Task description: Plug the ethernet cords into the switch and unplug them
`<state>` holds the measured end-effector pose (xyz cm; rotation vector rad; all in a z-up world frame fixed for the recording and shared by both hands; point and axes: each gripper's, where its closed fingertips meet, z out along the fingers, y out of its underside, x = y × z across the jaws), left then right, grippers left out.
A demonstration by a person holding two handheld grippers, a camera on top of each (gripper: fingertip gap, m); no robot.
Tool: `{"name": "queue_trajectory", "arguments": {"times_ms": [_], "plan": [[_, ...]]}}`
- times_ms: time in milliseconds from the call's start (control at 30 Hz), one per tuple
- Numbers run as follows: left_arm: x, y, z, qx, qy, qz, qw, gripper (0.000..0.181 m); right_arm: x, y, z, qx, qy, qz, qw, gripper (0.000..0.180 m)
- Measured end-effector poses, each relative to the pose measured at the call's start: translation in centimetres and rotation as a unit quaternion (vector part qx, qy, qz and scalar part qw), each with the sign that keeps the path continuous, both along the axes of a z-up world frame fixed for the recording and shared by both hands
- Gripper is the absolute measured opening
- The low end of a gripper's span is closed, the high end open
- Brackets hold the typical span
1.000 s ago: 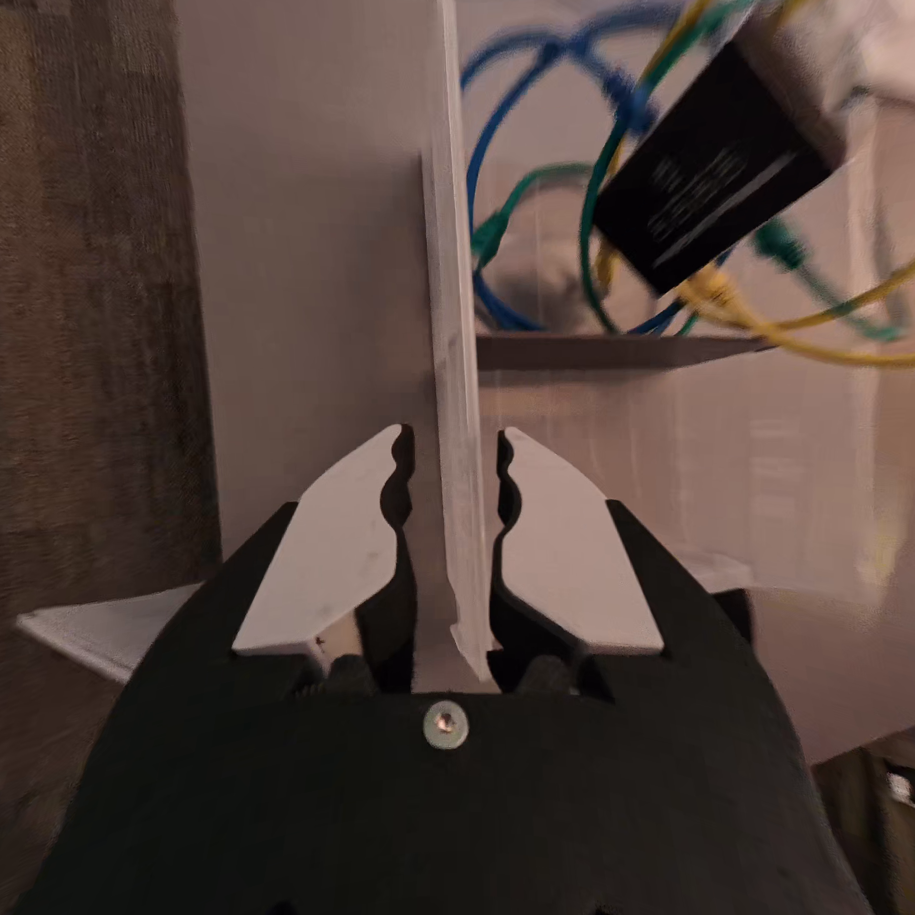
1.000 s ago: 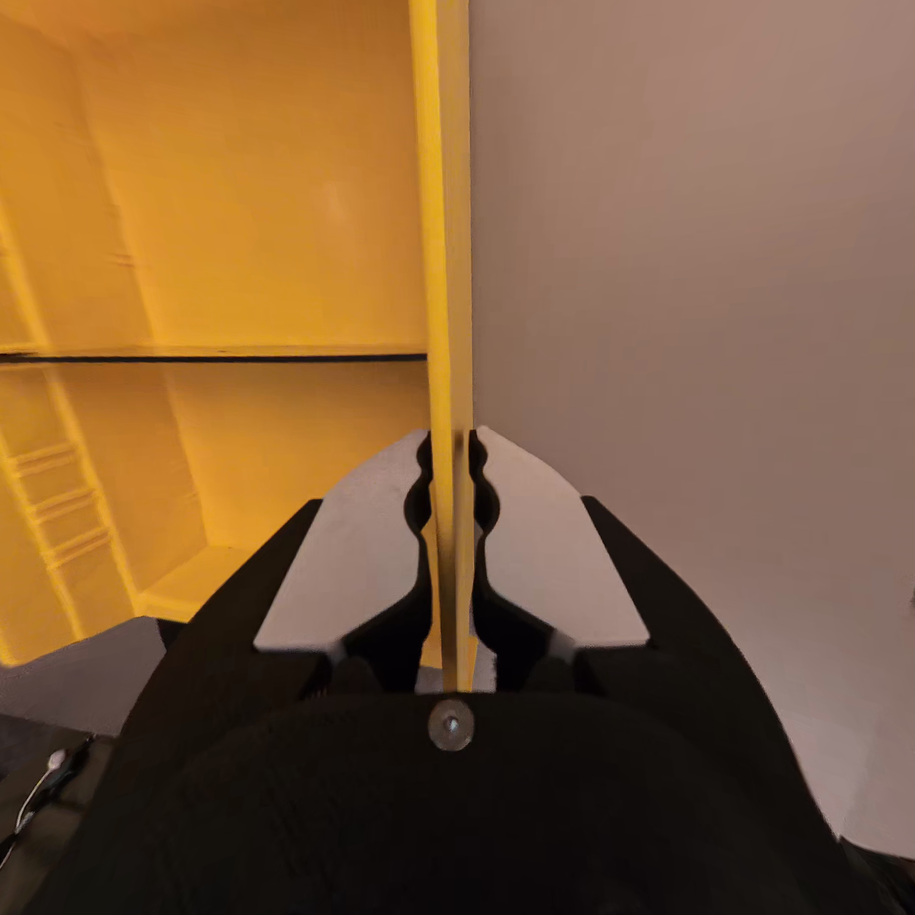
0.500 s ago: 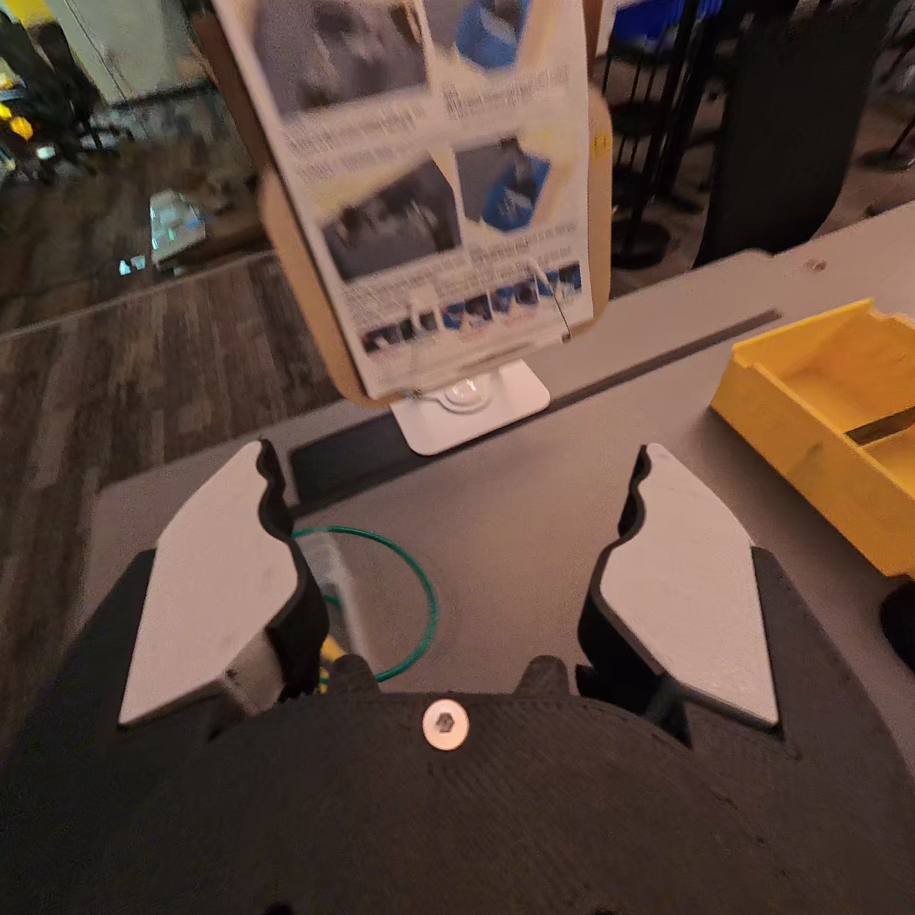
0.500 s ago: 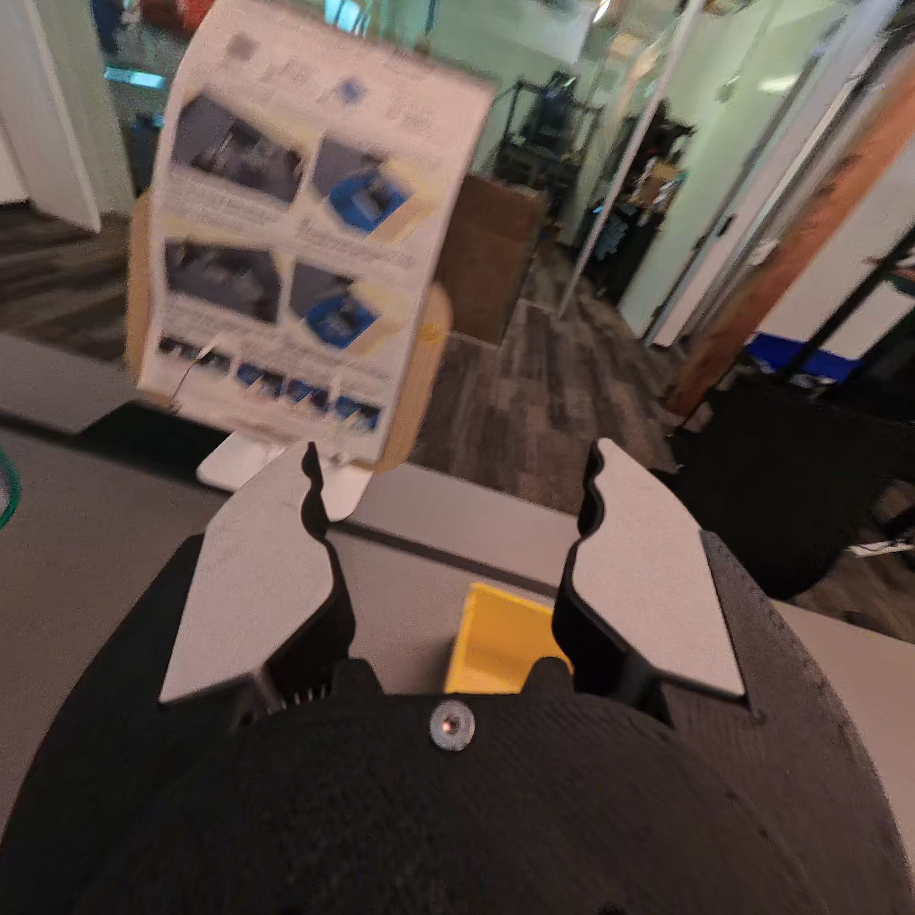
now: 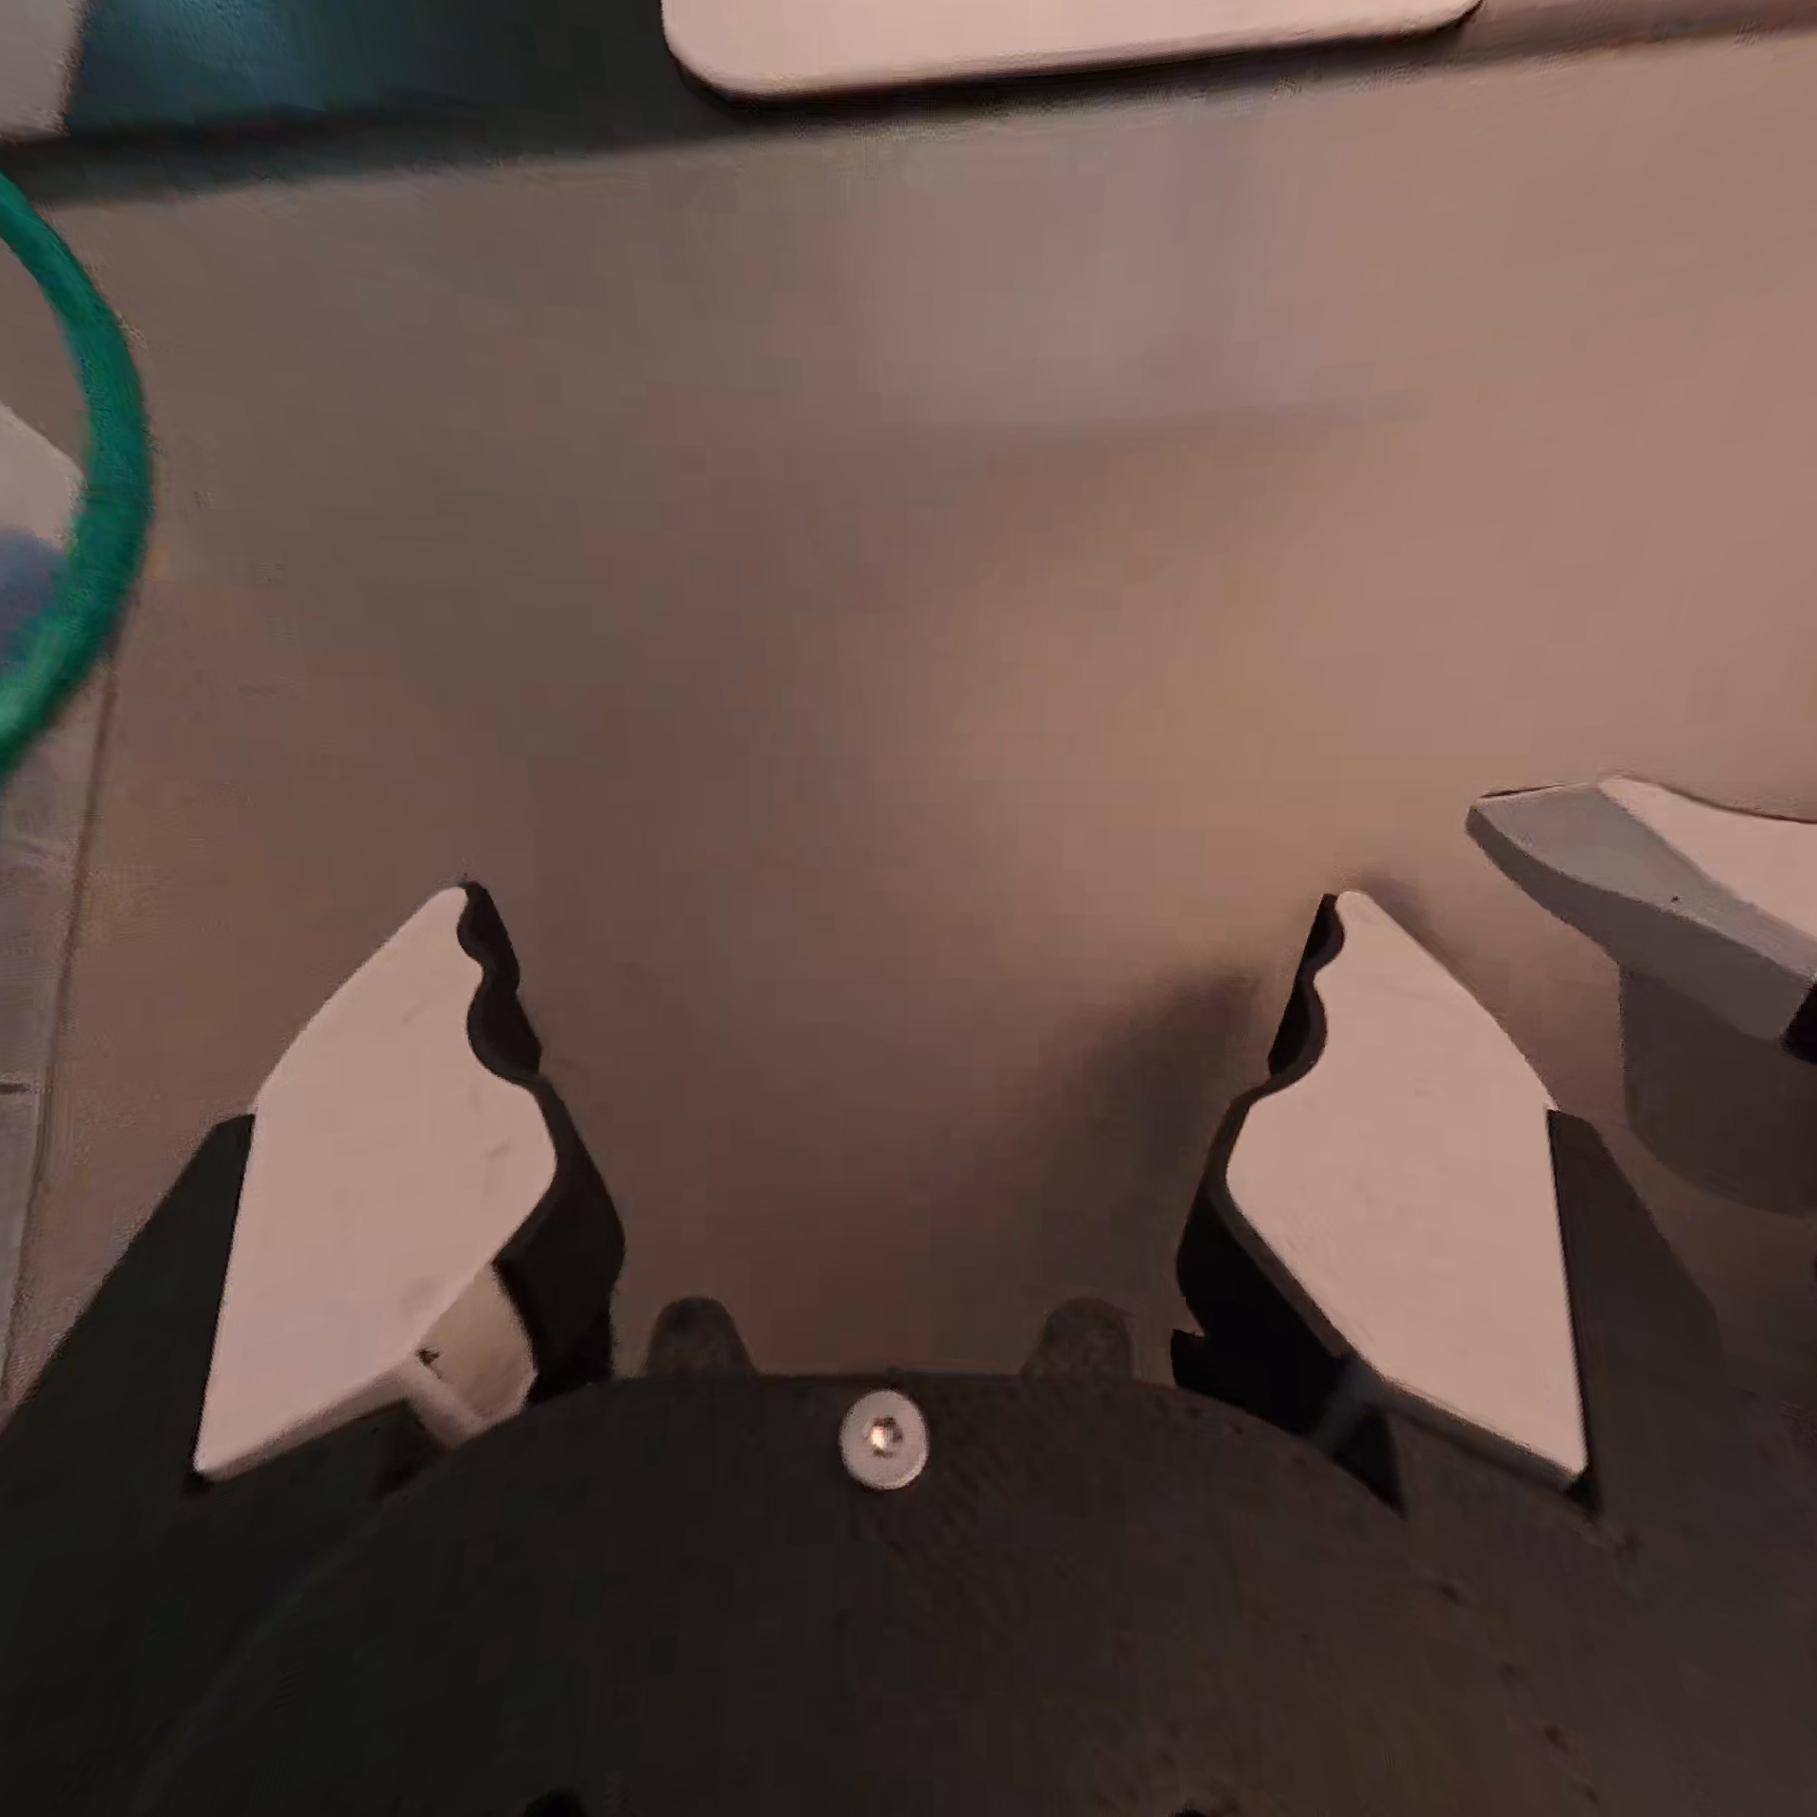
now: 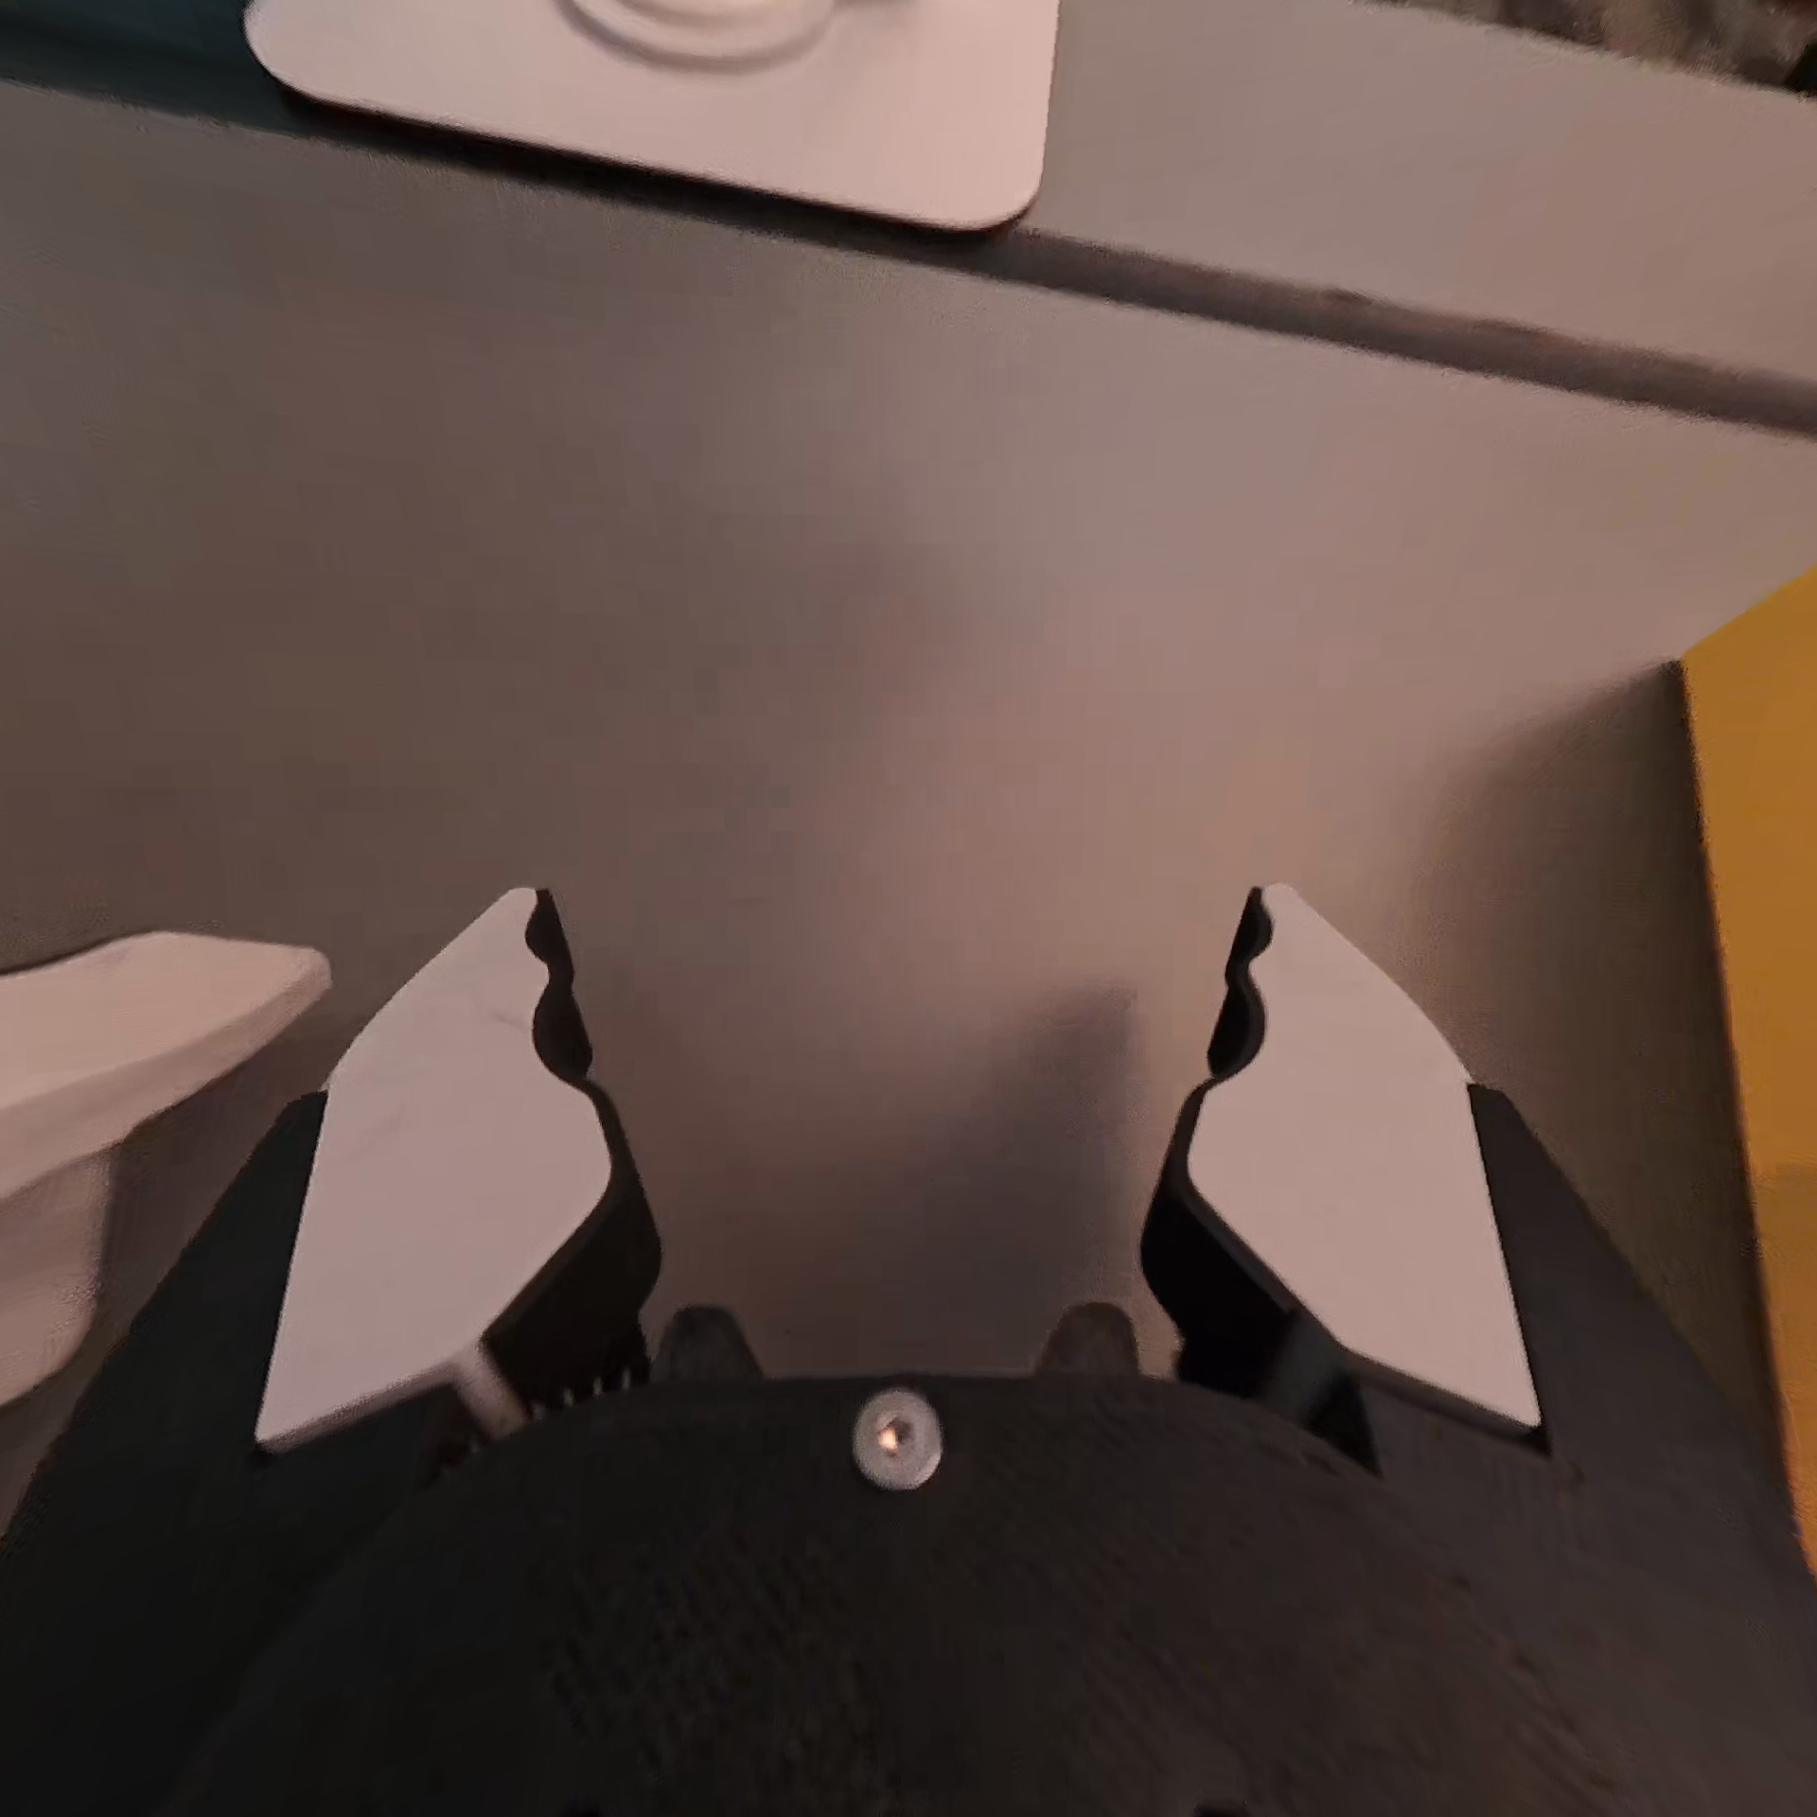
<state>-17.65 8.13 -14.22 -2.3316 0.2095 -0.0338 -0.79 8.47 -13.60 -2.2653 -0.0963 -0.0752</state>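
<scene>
My left gripper (image 5: pixel 905 890) is open and empty, pointing down at the bare grey table (image 5: pixel 885 541). A loop of green ethernet cord (image 5: pixel 103 472) curves along the left edge of the left wrist view, apart from the fingers. My right gripper (image 6: pixel 900 890) is open and empty, also over the grey table (image 6: pixel 787 590). A finger of the right gripper (image 5: pixel 1652 885) shows at the right edge of the left wrist view, and a finger of the left gripper (image 6: pixel 128 1013) at the left edge of the right wrist view. The switch is not in view.
A white stand base (image 5: pixel 1062 39) sits at the far side of the table, also seen in the right wrist view (image 6: pixel 688 108). A dark seam (image 6: pixel 1426 324) runs across the table. A yellow bin's wall (image 6: pixel 1760 934) stands close to the right of the right gripper.
Both grippers have tilted down from facing the stand and room to facing the table top, and stayed open. One second ago each was nearly closed around a bin wall.
</scene>
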Motion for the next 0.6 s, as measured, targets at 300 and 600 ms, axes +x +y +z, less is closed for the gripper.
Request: {"name": "queue_trajectory", "arguments": {"times_ms": [300, 600], "plan": [[0.1, 0.6, -2.1, -0.038, -0.005, 0.018, 0.999, 0.144, -0.2, 0.7, -2.5, -0.047, 0.046, -0.037, 0.997, 0.126], [0.1, 0.4, -2.1, -0.036, -0.006, 0.026, 0.999, 0.143, -0.2, 0.5, -2.5, -0.047, 0.046, -0.043, 0.997, 0.126]]}}
